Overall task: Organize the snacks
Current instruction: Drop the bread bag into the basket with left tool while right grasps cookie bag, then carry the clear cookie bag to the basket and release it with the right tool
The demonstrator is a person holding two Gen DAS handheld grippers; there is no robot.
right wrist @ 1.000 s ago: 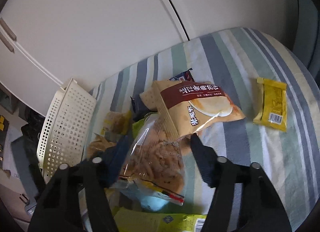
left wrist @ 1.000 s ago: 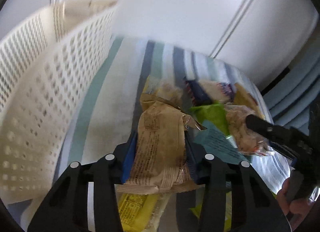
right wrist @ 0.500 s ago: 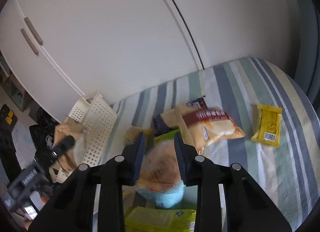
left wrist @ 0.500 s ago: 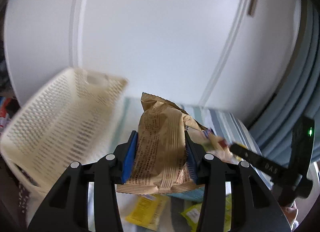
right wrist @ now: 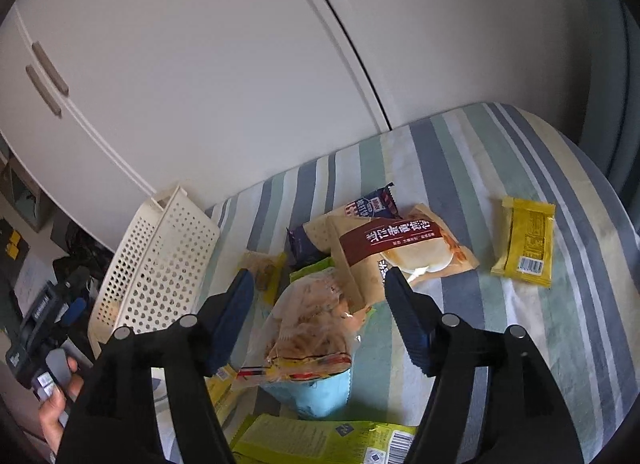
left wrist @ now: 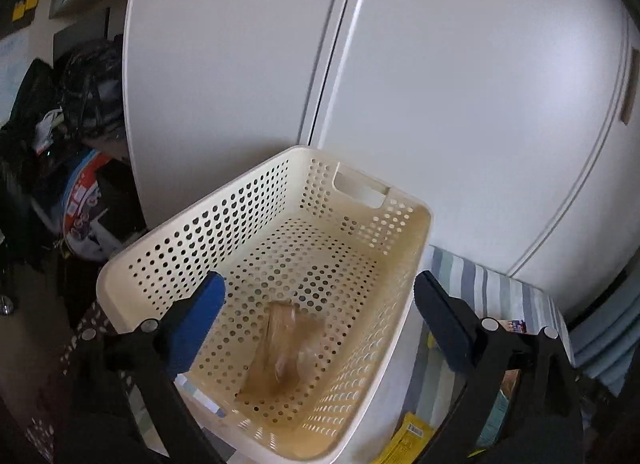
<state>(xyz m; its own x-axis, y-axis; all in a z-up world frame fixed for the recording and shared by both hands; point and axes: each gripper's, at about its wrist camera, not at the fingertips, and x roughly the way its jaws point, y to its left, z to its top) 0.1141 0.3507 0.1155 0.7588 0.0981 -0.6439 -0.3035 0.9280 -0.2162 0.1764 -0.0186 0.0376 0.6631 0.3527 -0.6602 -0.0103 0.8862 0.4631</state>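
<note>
Blurred brown snack packet (left wrist: 280,348) inside perforated basket (left wrist: 260,200)

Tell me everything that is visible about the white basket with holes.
The basket is cream-white, seemingly plastic, rectangular with rounded corners. Its walls and floor are full of small round holes, and the far wall has a slot handle. It stands upright at the edge of the striped cloth, in front of the white cupboard doors. Inside is one blurred brown snack packet; whether it has landed is unclear. The open left gripper hovers above it without touching.
</note>
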